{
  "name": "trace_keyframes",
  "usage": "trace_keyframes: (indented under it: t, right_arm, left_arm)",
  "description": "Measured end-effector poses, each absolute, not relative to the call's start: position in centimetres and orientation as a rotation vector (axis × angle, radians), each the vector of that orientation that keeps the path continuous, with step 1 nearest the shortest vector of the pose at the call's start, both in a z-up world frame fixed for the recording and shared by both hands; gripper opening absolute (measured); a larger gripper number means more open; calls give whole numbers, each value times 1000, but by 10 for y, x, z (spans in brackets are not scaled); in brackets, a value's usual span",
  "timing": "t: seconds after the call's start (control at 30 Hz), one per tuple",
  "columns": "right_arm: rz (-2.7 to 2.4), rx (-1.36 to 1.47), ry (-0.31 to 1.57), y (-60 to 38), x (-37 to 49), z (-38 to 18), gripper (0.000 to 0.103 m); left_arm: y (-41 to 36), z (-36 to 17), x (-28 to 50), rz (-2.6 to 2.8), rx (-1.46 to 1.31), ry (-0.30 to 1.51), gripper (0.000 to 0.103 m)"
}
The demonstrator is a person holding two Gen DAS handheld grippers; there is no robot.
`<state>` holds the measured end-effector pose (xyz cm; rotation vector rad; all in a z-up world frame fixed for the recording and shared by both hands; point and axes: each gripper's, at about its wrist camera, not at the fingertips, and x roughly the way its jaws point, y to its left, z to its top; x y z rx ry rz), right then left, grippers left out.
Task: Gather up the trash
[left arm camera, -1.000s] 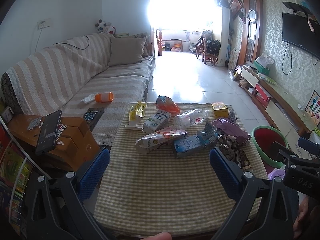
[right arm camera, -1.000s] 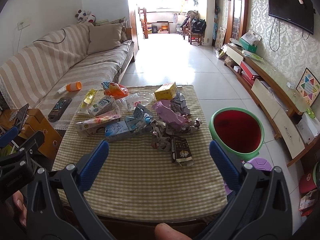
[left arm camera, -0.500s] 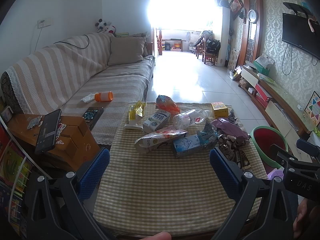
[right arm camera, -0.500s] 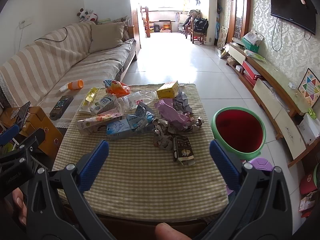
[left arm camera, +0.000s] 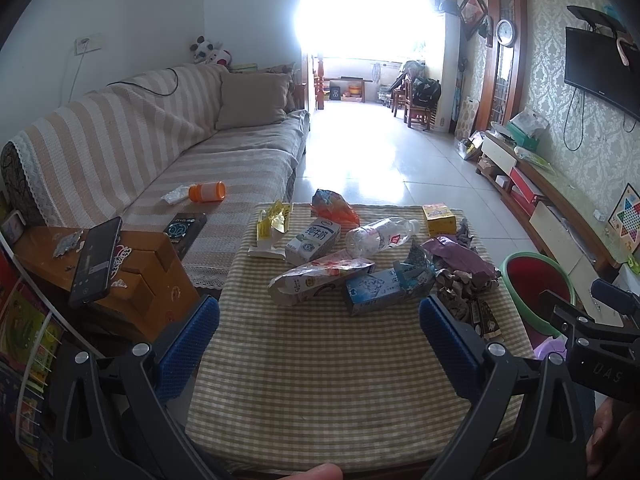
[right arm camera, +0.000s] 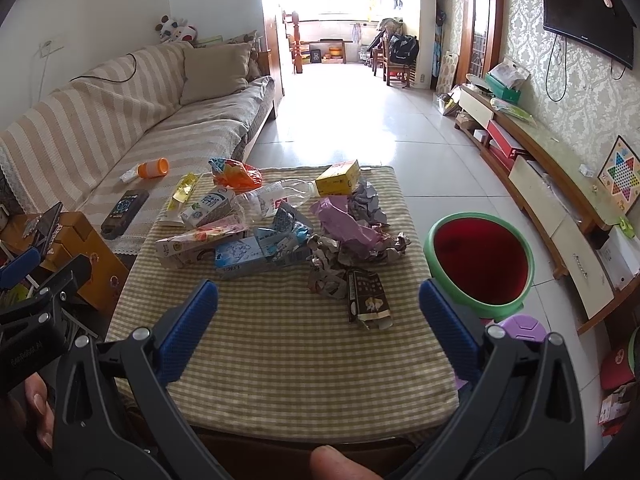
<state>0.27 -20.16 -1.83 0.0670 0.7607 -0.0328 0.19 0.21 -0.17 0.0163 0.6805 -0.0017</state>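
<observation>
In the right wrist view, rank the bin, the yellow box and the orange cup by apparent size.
1. Bin, by far.
2. Yellow box.
3. Orange cup.
The box and cup lie farther away, so only their apparent size is ranked.

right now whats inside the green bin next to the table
The green bin shows only its bare red inner wall and floor; no trash is visible. Its near rim hides a strip of the inside.

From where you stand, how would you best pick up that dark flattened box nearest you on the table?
Probably with the right gripper, coming from above. The dark flattened box lies flat, alone at the pile's near edge, long side pointing toward us. Close the fingers across its narrow width at the middle; both long edges look free.
</observation>
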Motion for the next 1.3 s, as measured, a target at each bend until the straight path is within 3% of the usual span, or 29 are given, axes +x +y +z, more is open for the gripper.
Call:
trace_keyframes:
  t: [0.87,1.3]
  right_arm:
    - [-10,88,799,-206,10,-41,99]
    - [49,112,894,-238,73,-80,99]
  left_arm:
    - [9,-18,13,8,22,726,95]
    - [35,-58,84,-64,56,843,95]
